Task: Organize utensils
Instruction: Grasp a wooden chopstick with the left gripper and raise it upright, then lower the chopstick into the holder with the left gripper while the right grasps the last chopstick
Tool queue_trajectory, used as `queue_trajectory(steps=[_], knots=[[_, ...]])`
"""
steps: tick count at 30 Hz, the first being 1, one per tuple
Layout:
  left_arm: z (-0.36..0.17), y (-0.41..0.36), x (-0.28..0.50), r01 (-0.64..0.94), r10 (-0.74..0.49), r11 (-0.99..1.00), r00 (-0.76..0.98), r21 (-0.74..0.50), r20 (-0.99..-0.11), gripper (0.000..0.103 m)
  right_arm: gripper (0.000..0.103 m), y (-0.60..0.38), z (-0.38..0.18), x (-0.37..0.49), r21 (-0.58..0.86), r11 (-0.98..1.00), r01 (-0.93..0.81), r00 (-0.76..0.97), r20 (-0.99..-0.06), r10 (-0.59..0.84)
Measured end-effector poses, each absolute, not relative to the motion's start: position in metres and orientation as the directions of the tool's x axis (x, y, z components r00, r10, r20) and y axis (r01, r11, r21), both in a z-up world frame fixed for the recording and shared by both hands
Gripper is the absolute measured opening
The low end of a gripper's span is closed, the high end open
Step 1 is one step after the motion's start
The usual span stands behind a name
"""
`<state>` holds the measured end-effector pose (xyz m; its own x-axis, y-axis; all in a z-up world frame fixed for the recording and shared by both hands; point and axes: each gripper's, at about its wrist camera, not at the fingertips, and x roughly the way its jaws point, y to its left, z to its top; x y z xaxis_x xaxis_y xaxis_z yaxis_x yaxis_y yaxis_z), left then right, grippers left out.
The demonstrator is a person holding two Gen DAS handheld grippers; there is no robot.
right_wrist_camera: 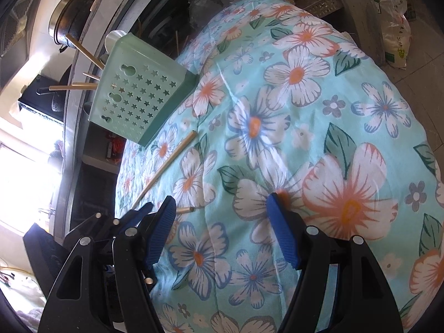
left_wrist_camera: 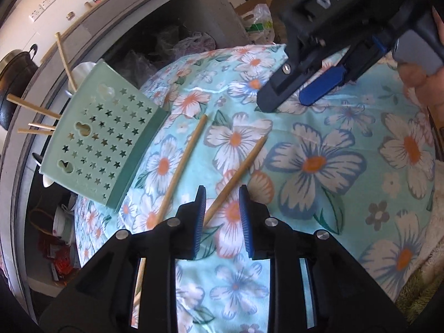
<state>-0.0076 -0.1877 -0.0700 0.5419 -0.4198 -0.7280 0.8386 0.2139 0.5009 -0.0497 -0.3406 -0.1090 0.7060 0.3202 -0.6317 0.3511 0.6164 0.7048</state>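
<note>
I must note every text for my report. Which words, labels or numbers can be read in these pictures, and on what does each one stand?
"DAS": pale letters on top of the right gripper, seen upside down from the left wrist.
Green print on the plastic bags on the floor: too blurred to read.
Nothing readable on the green holder, the chopsticks or the cloth.

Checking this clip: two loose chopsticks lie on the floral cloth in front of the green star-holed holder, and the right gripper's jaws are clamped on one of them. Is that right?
Not quite. The right gripper is open and holds nothing, as the right wrist view shows. The rest stands: two chopsticks lie on the floral cloth in front of the green star-holed holder.
</note>
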Motion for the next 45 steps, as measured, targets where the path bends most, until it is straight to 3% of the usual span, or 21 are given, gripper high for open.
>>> queue_trajectory(steps=[16,25,30,35,43,45], knots=[[-0.080,-0.197,-0.007,0.793,-0.408,0.195,0.601,0.577,-0.687,0.015,0.066,-0.346,-0.113,-0.055,0.755,0.550,0.356,0.726,-0.594,0.345],[-0.035,-0.179,-0.005,0.715,-0.453,0.319,0.692,0.623,-0.563,0.009,0.066,-0.359,-0.096,-0.059,0.821,0.466,0.329,0.802,-0.504,0.320],[-0.001,-0.162,0.008,0.666,-0.452,0.451,0.744,0.594,-0.491,0.007,0.065,-0.347,-0.085,-0.030,0.843,0.461,0.275,0.799,-0.468,0.378],[0.023,-0.140,0.029,0.633,-0.441,0.568,0.774,0.526,-0.455,0.006,0.059,-0.328,-0.097,0.008,0.835,0.461,0.299,0.752,-0.504,0.425],[0.040,-0.115,0.047,0.610,-0.429,0.655,0.786,0.445,-0.445,0.005,0.054,-0.315,-0.112,0.047,0.811,0.466,0.355,0.746,-0.546,0.382],[0.041,-0.113,0.050,0.609,-0.429,0.662,0.786,0.437,-0.446,0.005,0.048,-0.314,-0.114,0.055,0.808,0.458,0.372,0.748,-0.552,0.367]])
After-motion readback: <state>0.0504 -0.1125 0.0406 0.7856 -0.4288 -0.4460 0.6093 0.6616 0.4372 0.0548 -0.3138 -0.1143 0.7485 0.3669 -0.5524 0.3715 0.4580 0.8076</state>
